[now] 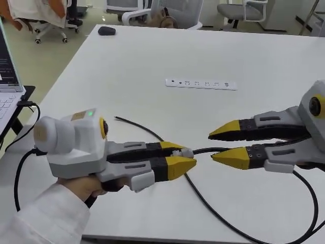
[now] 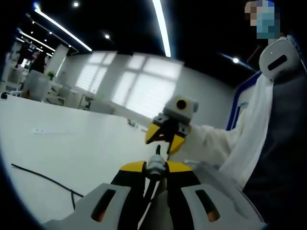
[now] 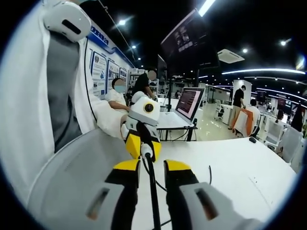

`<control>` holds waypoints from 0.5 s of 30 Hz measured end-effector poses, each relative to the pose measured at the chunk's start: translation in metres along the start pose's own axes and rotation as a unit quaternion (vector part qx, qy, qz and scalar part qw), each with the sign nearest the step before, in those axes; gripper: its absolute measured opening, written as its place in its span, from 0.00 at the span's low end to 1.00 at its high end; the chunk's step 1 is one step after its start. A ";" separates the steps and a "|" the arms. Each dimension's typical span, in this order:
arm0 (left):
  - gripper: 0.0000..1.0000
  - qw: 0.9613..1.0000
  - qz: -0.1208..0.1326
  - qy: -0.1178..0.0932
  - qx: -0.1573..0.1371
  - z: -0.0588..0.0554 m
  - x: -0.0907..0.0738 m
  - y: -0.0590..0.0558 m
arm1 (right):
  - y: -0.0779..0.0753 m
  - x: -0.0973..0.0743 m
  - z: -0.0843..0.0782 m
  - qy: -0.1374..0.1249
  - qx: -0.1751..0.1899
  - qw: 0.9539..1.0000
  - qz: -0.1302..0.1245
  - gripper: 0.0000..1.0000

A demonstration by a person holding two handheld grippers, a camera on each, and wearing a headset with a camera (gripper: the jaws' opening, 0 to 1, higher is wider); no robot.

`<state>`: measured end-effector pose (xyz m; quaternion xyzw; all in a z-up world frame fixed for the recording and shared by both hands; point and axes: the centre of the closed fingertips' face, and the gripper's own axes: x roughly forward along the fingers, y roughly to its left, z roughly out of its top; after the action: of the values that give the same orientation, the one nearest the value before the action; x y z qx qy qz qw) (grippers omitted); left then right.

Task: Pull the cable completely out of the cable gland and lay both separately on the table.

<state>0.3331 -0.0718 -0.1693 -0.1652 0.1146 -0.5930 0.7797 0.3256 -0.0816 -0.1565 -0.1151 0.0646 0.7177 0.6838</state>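
Note:
A grey-white cable gland [image 1: 185, 151] sits at the tips of my left gripper [image 1: 190, 156], which is shut on it. The same gland [image 2: 156, 166] shows between the yellow tips in the left gripper view. A black cable [image 1: 203, 151] leaves the gland and passes between the parted jaws of my right gripper [image 1: 212, 146], which is open around it without clamping it. In the right gripper view the cable [image 3: 152, 191] runs up between the two jaws to the gland [image 3: 146, 151], held by the left gripper [image 3: 142, 143]. More cable [image 1: 223, 217] loops over the white table [image 1: 152, 66].
A white power strip [image 1: 201, 84] lies mid-table and a dark mouse [image 1: 106, 31] at the far edge. An open laptop [image 1: 7, 91] stands off the left side with its own lead. Office chairs [image 1: 167, 12] stand behind the table.

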 end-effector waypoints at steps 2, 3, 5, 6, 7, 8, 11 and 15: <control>0.17 1.000 0.000 -0.001 0.000 0.000 0.000 0.000 | 0.001 0.003 -0.001 0.003 -0.001 1.000 0.005 0.17; 0.17 1.000 0.000 -0.001 -0.001 0.000 0.000 0.000 | 0.002 0.004 -0.001 0.004 -0.001 1.000 0.009 0.15; 0.17 1.000 -0.001 -0.001 -0.001 0.000 0.000 0.001 | 0.002 0.006 -0.003 0.006 -0.004 1.000 0.012 0.11; 0.17 1.000 -0.001 -0.002 -0.001 0.001 0.000 0.001 | 0.001 0.007 -0.005 0.009 -0.004 1.000 0.012 0.11; 0.17 1.000 -0.002 -0.002 -0.002 0.000 0.000 0.001 | 0.001 0.007 -0.006 0.012 -0.003 1.000 0.011 0.11; 0.17 1.000 -0.003 -0.002 -0.002 0.000 0.000 0.000 | 0.000 0.008 -0.009 0.018 -0.005 1.000 0.010 0.11; 0.17 1.000 -0.004 -0.001 -0.001 0.000 0.000 0.000 | 0.002 0.009 -0.014 0.027 -0.004 1.000 0.015 0.04; 0.17 1.000 -0.003 -0.002 -0.002 0.000 0.000 0.001 | 0.002 0.009 -0.014 0.022 -0.004 1.000 0.014 0.03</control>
<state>0.3338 -0.0718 -0.1692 -0.1679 0.1136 -0.5946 0.7780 0.3239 -0.0766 -0.1724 -0.1328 0.0786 0.7247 0.6715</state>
